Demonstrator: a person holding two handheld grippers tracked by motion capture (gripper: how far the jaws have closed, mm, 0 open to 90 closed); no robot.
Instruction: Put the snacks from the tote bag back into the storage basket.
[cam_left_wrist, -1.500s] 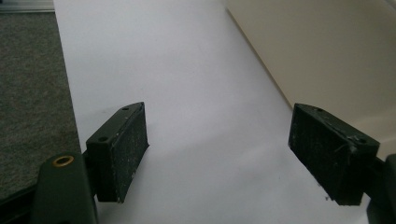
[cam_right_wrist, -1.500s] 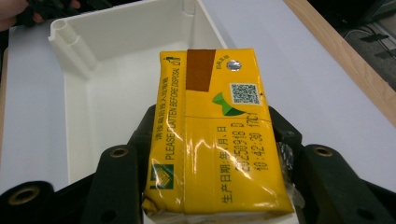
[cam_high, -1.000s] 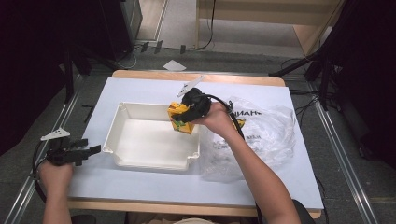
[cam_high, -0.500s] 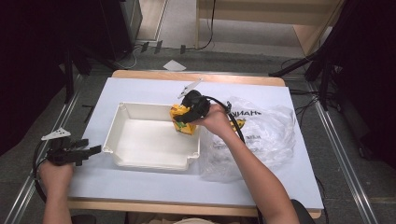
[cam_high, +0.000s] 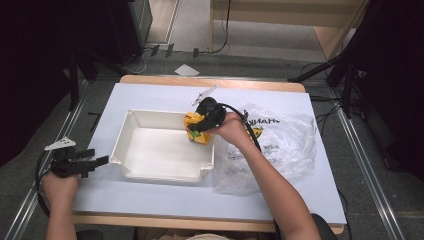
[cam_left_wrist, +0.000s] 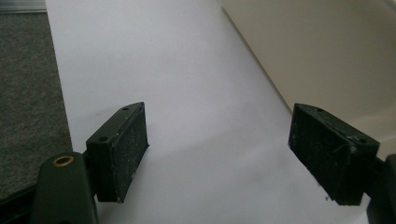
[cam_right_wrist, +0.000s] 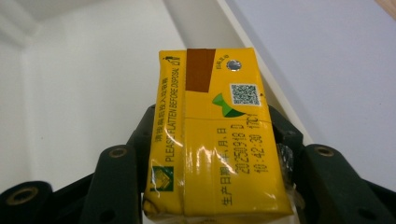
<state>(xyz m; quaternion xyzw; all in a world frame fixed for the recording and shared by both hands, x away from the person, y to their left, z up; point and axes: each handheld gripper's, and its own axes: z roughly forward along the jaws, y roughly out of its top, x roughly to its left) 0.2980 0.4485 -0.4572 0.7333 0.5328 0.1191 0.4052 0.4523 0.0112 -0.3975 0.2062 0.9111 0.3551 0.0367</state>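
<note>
with the white tray (cam_high: 125, 150) taken as the landmark, the left gripper (cam_high: 92, 162) is seen just off the tray's left wall, over the edge of the pale table cover (cam_high: 150, 95), its jaws spread wide with nothing between them; in the left gripper view the two black pads (cam_left_wrist: 123, 144) stand well apart over bare cover, with the tray's wall rising at the right. toward the tray's far right corner, the right gripper (cam_high: 200, 127) is clamped on a yellow drink carton (cam_high: 195, 131), which is held over that corner, at about the level of the rim, and tilted; whether it touches the tray cannot be told. in the right gripper view the carton (cam_right_wrist: 210, 135) is gripped across its narrow sides, its printed face with a qr code and a brown tab turned toward the camera and the tray's white inside behind it. to the right of the tray a crumpled clear plastic bag (cam_high: 285, 145) lies on the cover. the carton is judged to be light, with thin, glossy walls that would dent under a hard squeeze and could slip in the pads. a hold across the two flat side panels, near the middle of its length, is judged best, and a gentle release onto the tray floor is called for.
</note>
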